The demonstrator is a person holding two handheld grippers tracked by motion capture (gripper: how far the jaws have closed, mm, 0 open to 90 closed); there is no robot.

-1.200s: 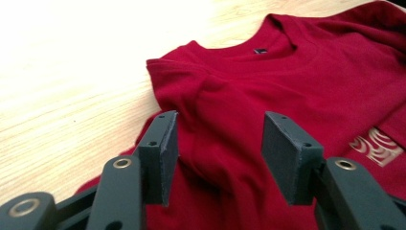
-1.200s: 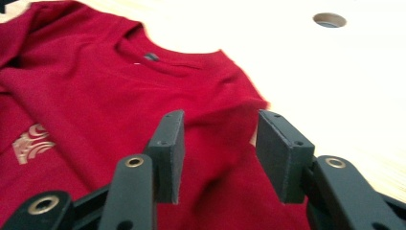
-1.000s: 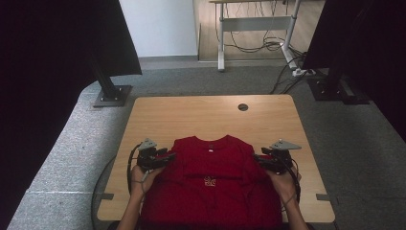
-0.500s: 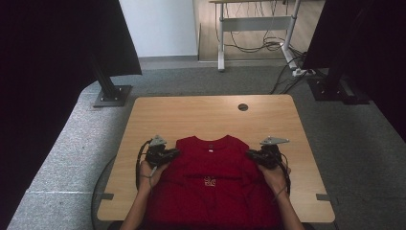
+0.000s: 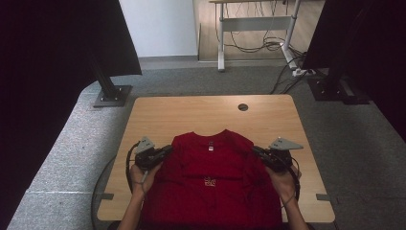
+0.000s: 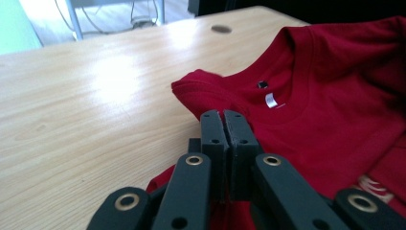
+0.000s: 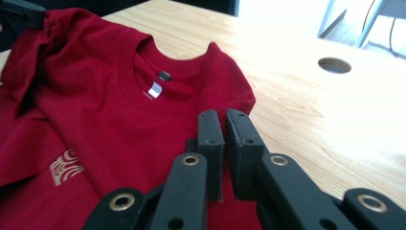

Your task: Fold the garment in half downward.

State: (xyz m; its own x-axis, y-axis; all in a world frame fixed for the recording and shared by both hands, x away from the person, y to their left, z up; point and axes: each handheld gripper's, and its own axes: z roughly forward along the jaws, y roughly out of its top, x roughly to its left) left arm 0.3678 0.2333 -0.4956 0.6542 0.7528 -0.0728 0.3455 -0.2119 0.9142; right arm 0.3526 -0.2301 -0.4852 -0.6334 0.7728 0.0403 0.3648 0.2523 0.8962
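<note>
Both grippers, left and right, clamp the red T-shirt; neck label unreadable.

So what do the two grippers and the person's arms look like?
Both grippers, left and right, are black, each with two flat blocky jaws on linked bars with brass-ringed pivots and small screw holes. A grey three-cornered plate tops each one, and a black cable loops from each. The forearms are bare, with no sleeves in view.

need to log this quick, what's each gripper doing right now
Left gripper: closed on the red t-shirt at its shoulder.
Right gripper: closed on the t-shirt's other shoulder.
</note>
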